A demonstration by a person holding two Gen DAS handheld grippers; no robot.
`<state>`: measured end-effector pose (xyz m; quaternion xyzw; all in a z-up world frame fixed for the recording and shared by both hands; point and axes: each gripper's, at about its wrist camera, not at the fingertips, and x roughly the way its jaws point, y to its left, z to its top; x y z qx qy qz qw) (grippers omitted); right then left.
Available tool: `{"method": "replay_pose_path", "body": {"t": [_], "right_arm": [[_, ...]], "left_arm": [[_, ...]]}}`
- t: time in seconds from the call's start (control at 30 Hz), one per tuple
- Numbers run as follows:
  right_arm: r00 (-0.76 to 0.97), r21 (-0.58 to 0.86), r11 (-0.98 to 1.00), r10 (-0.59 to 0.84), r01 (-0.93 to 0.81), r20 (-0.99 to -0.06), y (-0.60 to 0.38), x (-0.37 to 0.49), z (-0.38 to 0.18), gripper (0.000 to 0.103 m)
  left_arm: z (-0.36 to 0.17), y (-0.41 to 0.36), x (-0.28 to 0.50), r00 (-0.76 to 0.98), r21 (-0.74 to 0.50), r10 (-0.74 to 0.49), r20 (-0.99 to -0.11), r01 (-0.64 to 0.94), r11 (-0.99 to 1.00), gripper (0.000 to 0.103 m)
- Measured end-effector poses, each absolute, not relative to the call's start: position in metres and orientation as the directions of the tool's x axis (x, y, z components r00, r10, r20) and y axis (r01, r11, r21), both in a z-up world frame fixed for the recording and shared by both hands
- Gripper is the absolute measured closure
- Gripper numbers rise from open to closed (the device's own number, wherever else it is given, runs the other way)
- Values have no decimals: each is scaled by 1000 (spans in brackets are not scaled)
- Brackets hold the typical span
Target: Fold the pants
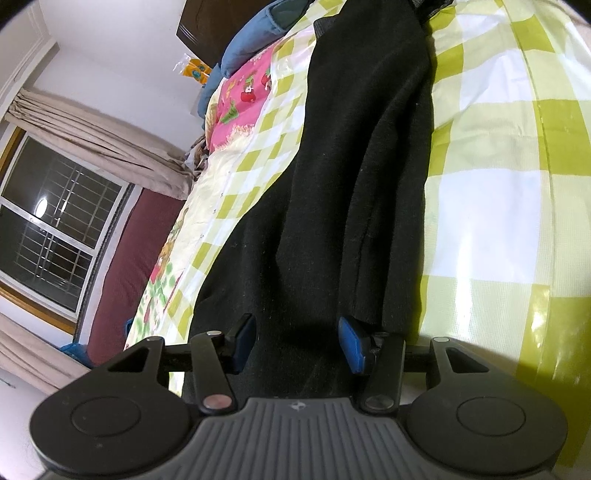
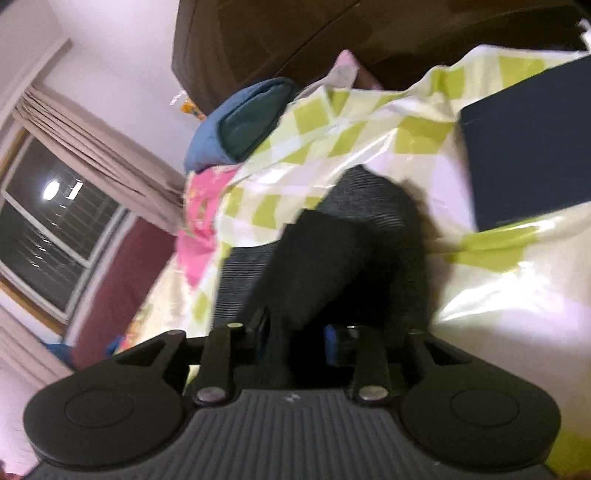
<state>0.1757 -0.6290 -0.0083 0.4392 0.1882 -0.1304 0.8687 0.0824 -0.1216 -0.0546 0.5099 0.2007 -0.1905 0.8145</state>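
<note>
Black pants (image 1: 343, 177) lie lengthwise on a bed with a green and white checked cover (image 1: 498, 184), running away from me. My left gripper (image 1: 297, 341) is open with its blue-padded fingers on either side of the near end of the cloth. In the right wrist view the pants (image 2: 347, 266) are bunched, with their grey ribbed waistband (image 2: 369, 199) raised. My right gripper (image 2: 295, 341) has its fingers close on both sides of a fold of black cloth; the view is blurred.
A pink patterned cloth (image 1: 240, 99) and a blue pillow (image 1: 255, 40) lie at the far left of the bed. A dark blue flat object (image 2: 532, 147) lies on the cover at right. A window (image 1: 51, 221), curtains and a dark headboard (image 2: 332, 33) stand behind.
</note>
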Motion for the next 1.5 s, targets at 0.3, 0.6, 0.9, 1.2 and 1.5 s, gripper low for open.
{"method": "replay_pose_path", "body": {"t": [0.3,0.6,0.9,1.2,1.5], "right_arm": [[900,621,708,-47,336,-433,-601,211,36,75],[866,667,616,-50,419,-498,-619,200,-9,91],[873,666,633,-34,395,-486,-612,210,30,96],[954,617,767,23,175,-299,-565,212,114,98],[801,635,576,-60,515,-595,-626,194,-23,97]], "left_arm": [[-55,-123,85,846,751,-109,-522,516,412,40],[-57,-123,84,849,756,-110,-517,514,406,40],[-58,-122,84,851,756,-118,-512,512,408,40],[-57,-123,86,846,750,-120,-520,519,409,39],[-58,-124,85,853,762,-112,-509,508,402,39]]}}
